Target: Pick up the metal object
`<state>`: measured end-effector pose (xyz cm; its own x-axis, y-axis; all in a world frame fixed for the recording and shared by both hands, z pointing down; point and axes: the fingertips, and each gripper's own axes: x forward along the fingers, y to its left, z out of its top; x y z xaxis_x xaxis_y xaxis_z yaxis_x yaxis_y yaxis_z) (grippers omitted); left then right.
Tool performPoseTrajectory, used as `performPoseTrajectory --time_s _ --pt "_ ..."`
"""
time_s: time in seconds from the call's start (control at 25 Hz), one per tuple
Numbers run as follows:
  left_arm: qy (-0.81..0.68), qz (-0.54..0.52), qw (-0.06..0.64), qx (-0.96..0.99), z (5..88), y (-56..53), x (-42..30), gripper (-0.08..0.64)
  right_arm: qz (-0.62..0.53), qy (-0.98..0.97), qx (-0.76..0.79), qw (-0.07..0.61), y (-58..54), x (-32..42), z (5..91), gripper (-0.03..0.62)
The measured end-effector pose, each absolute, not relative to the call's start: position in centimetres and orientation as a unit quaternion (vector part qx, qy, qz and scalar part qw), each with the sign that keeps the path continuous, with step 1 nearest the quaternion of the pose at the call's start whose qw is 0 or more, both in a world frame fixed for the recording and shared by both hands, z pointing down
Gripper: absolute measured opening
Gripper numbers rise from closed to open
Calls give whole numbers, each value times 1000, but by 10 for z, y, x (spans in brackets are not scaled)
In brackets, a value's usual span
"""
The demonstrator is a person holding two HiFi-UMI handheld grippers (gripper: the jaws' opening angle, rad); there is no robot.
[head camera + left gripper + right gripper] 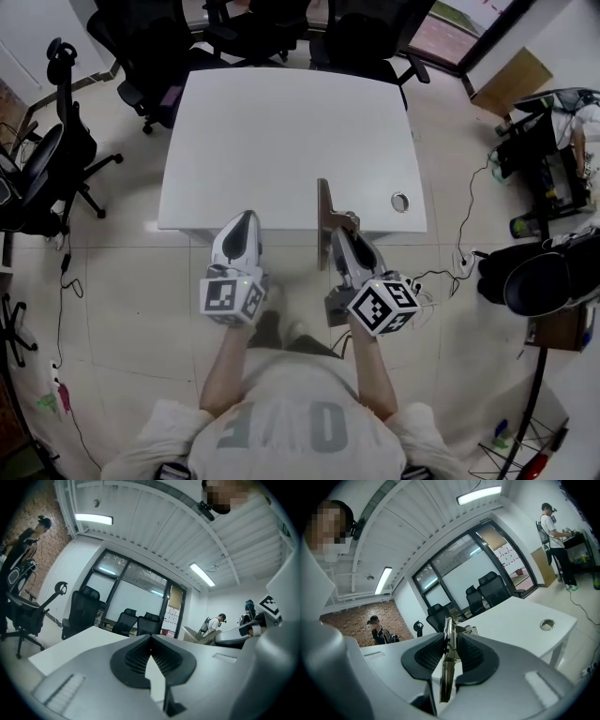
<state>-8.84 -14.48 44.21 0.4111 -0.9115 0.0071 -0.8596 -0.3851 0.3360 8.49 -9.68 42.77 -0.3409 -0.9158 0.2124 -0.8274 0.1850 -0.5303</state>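
Two grippers hover over the near edge of the white table point(281, 131), and the right one has the prize. The right gripper point(450, 645) is clamped on the metal object point(448, 639), a thin flat strip with a small spring on its side. The ribbed pads point(432, 654) press on it from both sides. The strip stands on edge and pokes out past the jaw tips toward the far side of the table.

From the head view it juts forward over the table's front edge. From the gripper's own camera the tabletop lies below and beyond it, with no contact to be seen. So by the look of it, the pick is made: grasp secured, object raised clear.

Over on the other side, the left gripper point(150, 638) is clenched on nothing, its pads meeting at the tips with only bare table beyond. It sits just beside its partner and takes no part.

What's left? Very little, I'd say: hold the grip steady and keep the strip from twisting between the pads. The table carries nothing else except a round cable hole point(400, 201) near its right corner.
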Motion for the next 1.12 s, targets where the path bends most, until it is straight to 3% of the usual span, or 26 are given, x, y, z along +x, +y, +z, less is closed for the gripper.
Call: performPoseTrajectory --time_s 0.36,0.64,0.84,1.12 --pt "-525 -92 132 836 457 39 -57 2 -279 790 -534 111 83 89 438 101" --pt "-503 -102 72 855 373 193 -43 2 -294 788 -525 132 217 91 406 101" --pt "-512 -99 41 852 334 234 -72 2 -286 793 -514 156 264 72 378 101" --pt "-503 -109 58 855 333 271 -94 2 -316 781 -500 201 308 51 376 101"
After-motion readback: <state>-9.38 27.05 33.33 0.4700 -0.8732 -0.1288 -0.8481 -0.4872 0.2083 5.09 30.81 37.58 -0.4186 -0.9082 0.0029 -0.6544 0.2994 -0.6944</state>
